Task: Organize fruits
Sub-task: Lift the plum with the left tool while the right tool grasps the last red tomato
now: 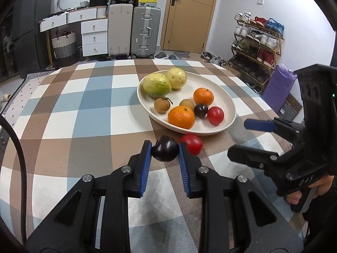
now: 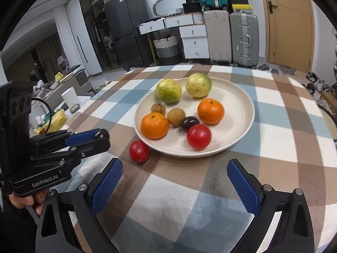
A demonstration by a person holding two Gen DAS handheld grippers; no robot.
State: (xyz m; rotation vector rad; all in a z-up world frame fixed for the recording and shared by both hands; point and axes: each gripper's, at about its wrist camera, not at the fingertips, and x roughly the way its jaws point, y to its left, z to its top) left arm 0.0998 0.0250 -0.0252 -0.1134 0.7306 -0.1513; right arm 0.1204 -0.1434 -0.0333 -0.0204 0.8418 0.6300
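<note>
My left gripper (image 1: 165, 150) is shut on a dark plum (image 1: 164, 151), held just above the checked tablecloth in front of a cream plate (image 1: 227, 97). In the right wrist view the same gripper (image 2: 101, 136) shows at the left with the plum (image 2: 101, 134) at its tip. A red tomato (image 1: 192, 144) (image 2: 139, 151) lies on the cloth beside the plate's (image 2: 242, 97) near rim. On the plate lie two green-yellow guavas, two oranges, brown longans, a second plum (image 2: 189, 123) and another tomato (image 2: 198, 136). My right gripper (image 2: 174, 181) (image 1: 240, 136) stands open and empty.
The round table with its checked cloth (image 1: 84, 109) extends left and far past the plate. Behind it stand suitcases (image 1: 145, 33), white drawers, a wooden door and a shoe rack (image 1: 257, 42). A hand (image 1: 299, 194) grips the right tool's handle.
</note>
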